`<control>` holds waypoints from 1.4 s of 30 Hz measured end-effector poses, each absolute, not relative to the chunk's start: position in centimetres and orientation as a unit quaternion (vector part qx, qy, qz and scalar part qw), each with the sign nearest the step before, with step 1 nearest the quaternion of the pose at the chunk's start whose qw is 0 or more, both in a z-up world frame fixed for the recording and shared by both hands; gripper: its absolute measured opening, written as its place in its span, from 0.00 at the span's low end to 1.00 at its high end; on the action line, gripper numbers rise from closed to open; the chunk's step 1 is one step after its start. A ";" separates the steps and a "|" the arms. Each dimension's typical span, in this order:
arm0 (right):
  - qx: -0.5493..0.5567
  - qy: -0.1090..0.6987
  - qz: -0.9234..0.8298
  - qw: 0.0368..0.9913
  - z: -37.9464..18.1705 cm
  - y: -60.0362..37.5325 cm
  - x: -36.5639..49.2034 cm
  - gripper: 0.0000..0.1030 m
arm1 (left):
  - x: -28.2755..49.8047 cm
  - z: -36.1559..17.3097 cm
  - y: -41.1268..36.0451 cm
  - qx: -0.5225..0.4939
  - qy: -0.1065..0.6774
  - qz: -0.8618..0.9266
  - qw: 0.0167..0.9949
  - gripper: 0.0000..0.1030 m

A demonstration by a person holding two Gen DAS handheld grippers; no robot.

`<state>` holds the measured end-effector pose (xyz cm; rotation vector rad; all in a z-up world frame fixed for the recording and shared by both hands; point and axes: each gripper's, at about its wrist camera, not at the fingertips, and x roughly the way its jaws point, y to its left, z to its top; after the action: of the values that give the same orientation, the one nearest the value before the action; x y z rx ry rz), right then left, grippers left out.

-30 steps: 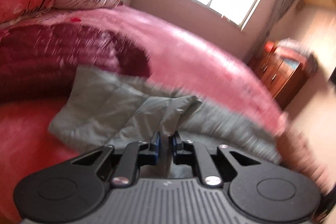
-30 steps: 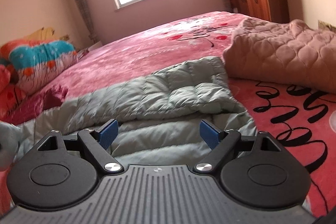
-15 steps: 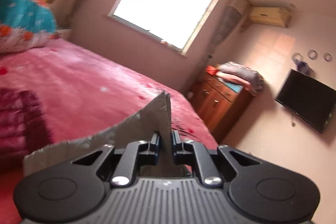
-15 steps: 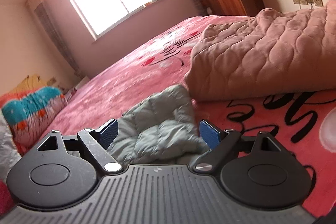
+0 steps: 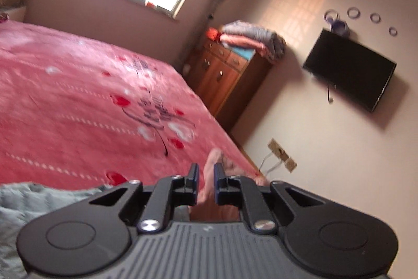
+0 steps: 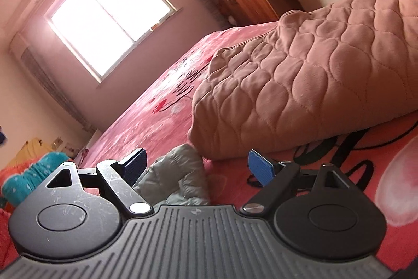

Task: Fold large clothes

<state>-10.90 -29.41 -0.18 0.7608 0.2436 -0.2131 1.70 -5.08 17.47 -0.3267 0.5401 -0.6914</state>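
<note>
1. Left hand-held gripper [image 5: 205, 169]: the jaws are closed down to a narrow slit. Through the slit only pink cloth shows. The grey padded garment [image 5: 39, 203] runs in from the lower left and passes under the gripper body, so I cannot tell whether its edge is pinched between the pads. The closed setting fits carrying a thin hem: a fold is made by pulling one edge across, and a narrow clamp keeps slippery quilted fabric from sliding out.

2. Right hand-held gripper [image 6: 198, 161]: the jaws stand wide apart and hold nothing. I judge it is held open and low so it can come down on a free part of the garment without a separate opening step.

3. Location of the work piece: in the right wrist view, the grey padded garment [image 6: 177, 174] lies bunched on the red bed cover [image 6: 146, 127], just beyond the open pads and close to the near corner of the pink quilted blanket [image 6: 313, 69]. It is not flat.

4. Caution: the blanket crowds the folding area. Keep the garment clear of its edge, or the next grasp may take in both fabrics.

5. Progress, as judged: early. The garment is gathered, not squared.
</note>
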 end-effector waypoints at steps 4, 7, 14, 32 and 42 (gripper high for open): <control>0.379 0.124 -0.082 0.913 -0.4 -29.3 -10.3 1.00 | 1.9 14.6 -4.5 -0.148 0.285 -0.314 0.893 0.08; 0.370 0.142 -0.032 0.918 -0.3 -28.2 -8.8 1.00 | 1.4 12.8 -3.0 -0.134 0.293 -0.281 0.904 0.08; 0.300 0.198 0.083 0.929 -0.3 -22.3 -5.0 1.00 | -1.8 8.5 5.0 -0.128 0.303 -0.159 0.931 0.10; 0.209 0.271 0.177 0.923 -1.6 -14.8 2.4 0.60 | -4.8 1.0 12.0 -0.102 0.356 -0.109 0.922 0.25; 0.152 0.220 0.160 0.950 1.0 -12.5 1.7 0.06 | -4.8 0.4 11.2 -0.085 0.347 -0.103 0.928 0.35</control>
<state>1.65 -12.49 0.98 0.3089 0.4473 0.3245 -4.77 11.20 0.43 -0.1734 0.7115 -0.2111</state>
